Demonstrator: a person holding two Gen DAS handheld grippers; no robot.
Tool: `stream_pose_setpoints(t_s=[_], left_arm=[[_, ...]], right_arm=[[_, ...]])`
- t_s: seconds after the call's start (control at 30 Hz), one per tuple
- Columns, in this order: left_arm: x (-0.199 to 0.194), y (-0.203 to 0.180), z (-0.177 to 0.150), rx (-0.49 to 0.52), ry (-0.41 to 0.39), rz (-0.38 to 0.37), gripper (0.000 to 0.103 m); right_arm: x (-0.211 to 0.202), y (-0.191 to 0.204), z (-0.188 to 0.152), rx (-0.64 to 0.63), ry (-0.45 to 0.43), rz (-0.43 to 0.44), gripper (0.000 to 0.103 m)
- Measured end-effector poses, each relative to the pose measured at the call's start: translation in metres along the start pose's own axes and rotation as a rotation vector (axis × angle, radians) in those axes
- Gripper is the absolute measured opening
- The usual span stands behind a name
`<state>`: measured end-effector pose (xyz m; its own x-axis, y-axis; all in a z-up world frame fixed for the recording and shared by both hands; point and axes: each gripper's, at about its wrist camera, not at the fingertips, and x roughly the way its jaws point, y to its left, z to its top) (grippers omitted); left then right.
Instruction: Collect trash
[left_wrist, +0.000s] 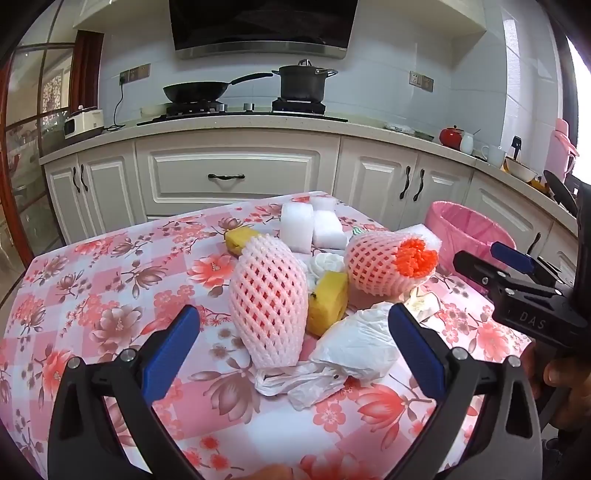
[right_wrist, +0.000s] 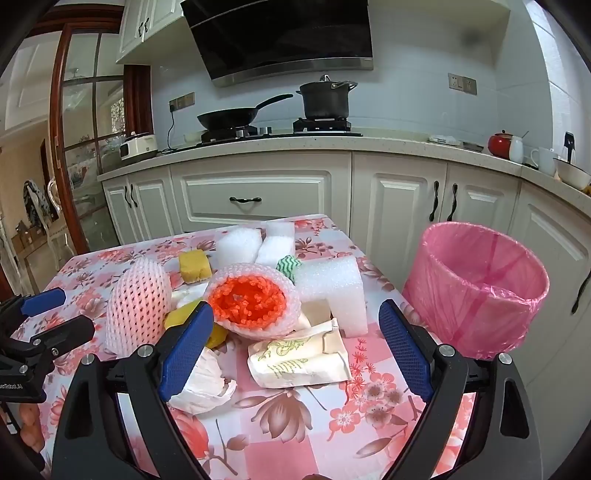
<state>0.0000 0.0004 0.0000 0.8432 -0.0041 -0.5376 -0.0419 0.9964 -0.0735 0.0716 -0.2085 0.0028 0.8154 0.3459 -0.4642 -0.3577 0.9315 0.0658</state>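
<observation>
Trash lies piled on a floral tablecloth (left_wrist: 110, 280). A pink foam fruit net (left_wrist: 267, 302) stands in front of my open left gripper (left_wrist: 293, 354); it also shows in the right wrist view (right_wrist: 138, 302). A white plastic bag (left_wrist: 354, 347) lies by the left gripper's right finger. A second net with an orange core (right_wrist: 251, 299) sits mid-table. A crumpled printed paper wrapper (right_wrist: 299, 360) lies between the fingers of my open, empty right gripper (right_wrist: 295, 350). A pink-lined trash bin (right_wrist: 476, 288) stands right of the table.
White foam blocks (right_wrist: 332, 291), yellow sponges (right_wrist: 194, 266) and crumpled white tissue (right_wrist: 203, 384) sit among the pile. Behind the table are white kitchen cabinets (right_wrist: 258, 199) and a stove with a wok (right_wrist: 229, 118) and a pot (right_wrist: 325, 99).
</observation>
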Motion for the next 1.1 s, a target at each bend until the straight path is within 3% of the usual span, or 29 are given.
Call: stream_pose_setpoints(t_s=[1.1], left_arm=[[-0.0009,-0.0008,0.0031,0.003,-0.001,0.003,0.098]], right_arm=[[0.0034,-0.0010,-0.0005,0.007,0.007,-0.008,0.085]])
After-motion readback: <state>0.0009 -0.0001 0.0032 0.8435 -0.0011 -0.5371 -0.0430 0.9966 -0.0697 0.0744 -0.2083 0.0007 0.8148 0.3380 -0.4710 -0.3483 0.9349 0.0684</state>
